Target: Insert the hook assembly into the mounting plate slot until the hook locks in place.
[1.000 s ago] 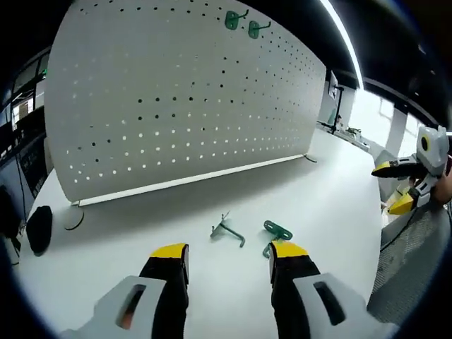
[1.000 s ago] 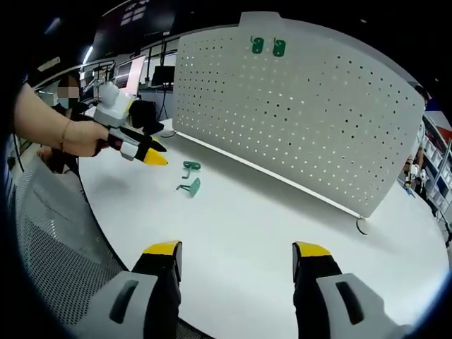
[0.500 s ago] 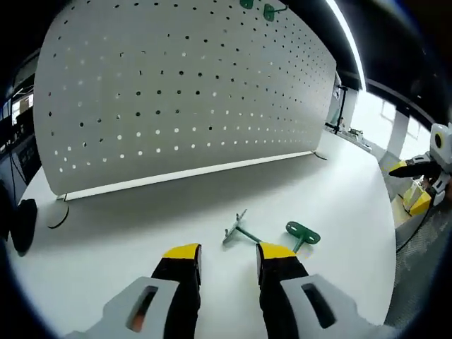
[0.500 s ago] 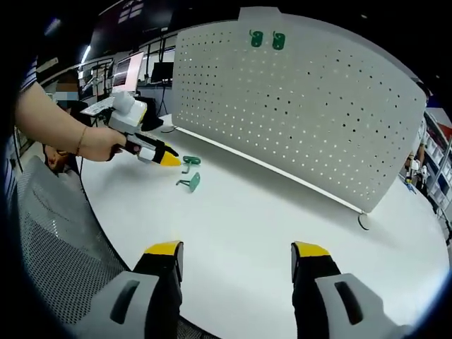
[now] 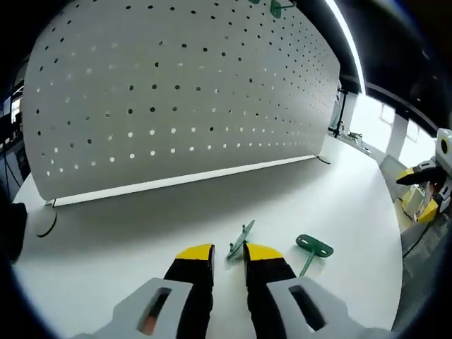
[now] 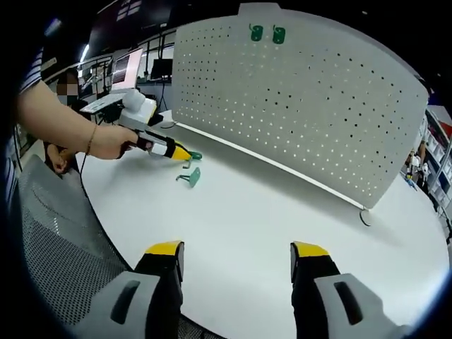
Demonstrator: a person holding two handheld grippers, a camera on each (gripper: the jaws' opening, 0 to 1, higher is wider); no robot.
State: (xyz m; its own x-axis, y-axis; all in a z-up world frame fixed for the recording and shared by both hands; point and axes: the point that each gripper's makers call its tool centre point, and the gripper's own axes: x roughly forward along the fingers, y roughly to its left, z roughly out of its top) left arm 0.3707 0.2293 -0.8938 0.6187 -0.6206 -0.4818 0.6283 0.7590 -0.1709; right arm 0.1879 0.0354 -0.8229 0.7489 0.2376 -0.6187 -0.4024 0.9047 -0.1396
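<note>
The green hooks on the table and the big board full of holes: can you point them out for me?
Near green hook [image 5: 241, 240], left gripper view, its flat plate.
Far green hook [image 5: 313, 246], left gripper view, its flat plate.
Pegboard [image 6: 311, 106], right gripper view, its perforated face.

a white round-edged tabletop [image 6: 282, 233] fills the workspace, with a grey mesh chair back [image 6: 63, 247] just off its near-left edge. beyond the far-left edge, computer monitors [image 6: 134, 70] glow in a dim office; a long ceiling light strip [image 5: 344, 39] runs overhead.
</note>
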